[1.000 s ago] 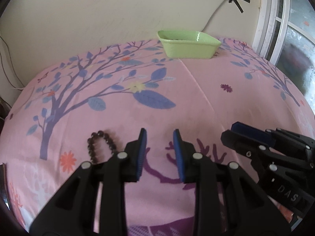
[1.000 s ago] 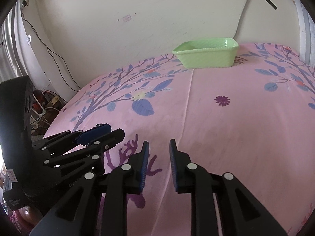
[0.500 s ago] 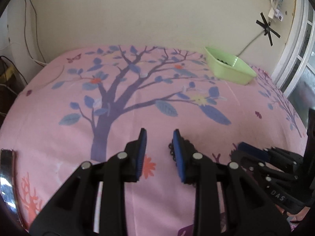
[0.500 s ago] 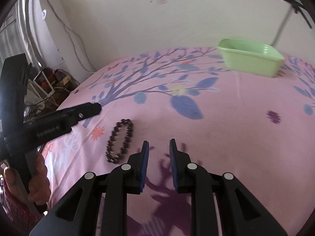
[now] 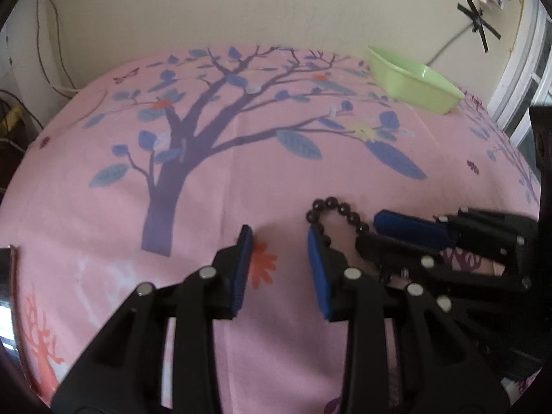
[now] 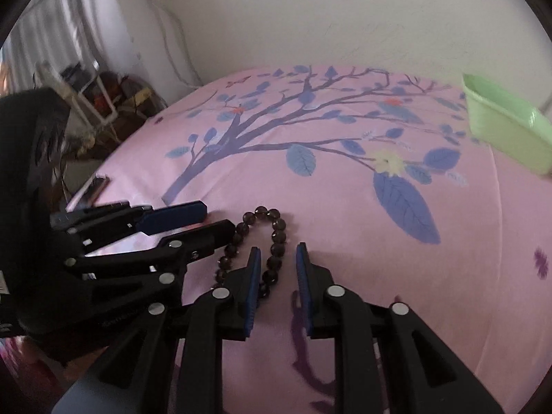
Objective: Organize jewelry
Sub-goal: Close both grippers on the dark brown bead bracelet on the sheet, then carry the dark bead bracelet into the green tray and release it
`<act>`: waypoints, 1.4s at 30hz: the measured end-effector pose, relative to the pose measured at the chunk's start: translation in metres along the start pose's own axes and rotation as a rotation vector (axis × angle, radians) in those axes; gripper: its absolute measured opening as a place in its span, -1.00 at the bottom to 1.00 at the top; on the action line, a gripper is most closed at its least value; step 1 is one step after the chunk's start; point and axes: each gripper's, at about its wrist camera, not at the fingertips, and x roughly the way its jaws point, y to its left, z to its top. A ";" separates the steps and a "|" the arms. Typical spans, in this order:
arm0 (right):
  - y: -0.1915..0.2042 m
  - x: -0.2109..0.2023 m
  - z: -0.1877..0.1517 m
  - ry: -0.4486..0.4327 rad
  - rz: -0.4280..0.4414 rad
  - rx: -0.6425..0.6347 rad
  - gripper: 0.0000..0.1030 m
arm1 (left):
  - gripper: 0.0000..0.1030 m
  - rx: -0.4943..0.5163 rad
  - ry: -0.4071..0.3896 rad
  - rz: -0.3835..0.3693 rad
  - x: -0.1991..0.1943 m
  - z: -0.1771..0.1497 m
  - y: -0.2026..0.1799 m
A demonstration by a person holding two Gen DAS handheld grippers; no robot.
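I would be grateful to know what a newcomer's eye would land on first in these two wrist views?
Most likely the dark beaded bracelet lying on the pink tree-print bedsheet, with both black, blue-padded claws closing in on it. The right claw straddles one side of the loop with jaws apart; the left claw sits just beside it, empty. A light green basket stands at the sheet's far edge, near the wall.

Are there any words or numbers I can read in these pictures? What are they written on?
None can be read.
The left gripper has pale lettering low on its black body, seen from the right wrist camera: too blurred to read.
The bracelet, the green tray and the pink sheet show no writing.
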 end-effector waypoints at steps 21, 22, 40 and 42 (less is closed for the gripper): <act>-0.141 -0.089 -0.056 -0.099 -0.241 0.216 -1.00 | -0.25 0.347 0.045 -0.202 0.032 0.033 -0.174; -0.147 -0.093 -0.058 -0.105 -0.238 0.223 -1.00 | -0.25 0.353 0.046 -0.192 0.036 0.032 -0.179; -0.184 -0.120 -0.016 -0.199 -0.138 0.224 -1.00 | -0.84 0.255 0.019 -0.336 0.040 0.115 -0.182; -0.190 -0.118 -0.012 -0.186 -0.096 0.246 -1.00 | -0.84 0.261 0.013 -0.347 0.040 0.125 -0.179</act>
